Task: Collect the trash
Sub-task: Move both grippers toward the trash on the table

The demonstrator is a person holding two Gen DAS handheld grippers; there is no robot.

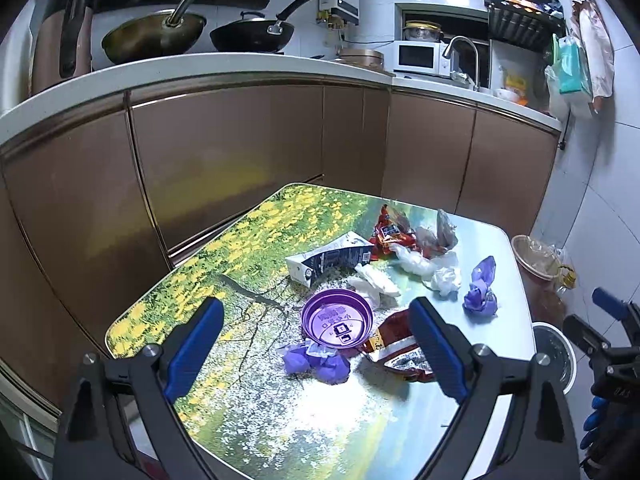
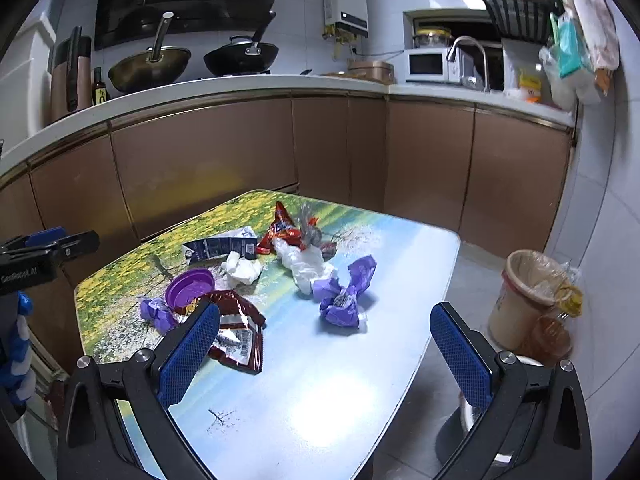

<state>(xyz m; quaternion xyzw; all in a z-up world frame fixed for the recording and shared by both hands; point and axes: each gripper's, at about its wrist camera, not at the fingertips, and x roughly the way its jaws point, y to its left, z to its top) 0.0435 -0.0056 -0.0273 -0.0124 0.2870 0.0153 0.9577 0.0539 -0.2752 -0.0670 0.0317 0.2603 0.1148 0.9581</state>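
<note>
Trash lies on the picture-printed table [image 1: 248,240] [image 2: 360,380]: a purple lid [image 1: 337,319] [image 2: 190,286], a flattened milk carton [image 1: 330,258] [image 2: 220,246], red snack wrappers [image 1: 394,350] [image 2: 240,336], white tissues [image 1: 446,280] [image 2: 242,268], a clear plastic bag [image 2: 302,260] and crumpled purple wrappers [image 1: 480,292] [image 2: 346,298]. My left gripper [image 1: 316,344] is open and empty, above the near side of the table, with the lid between its fingers' line. My right gripper [image 2: 326,352] is open and empty above the table's bare near part.
A lined trash bin [image 2: 524,296] [image 1: 534,256] stands on the floor right of the table, with an oil bottle [image 2: 554,332] beside it. Brown cabinets [image 1: 240,152] and a counter with woks [image 1: 156,36] run behind the table.
</note>
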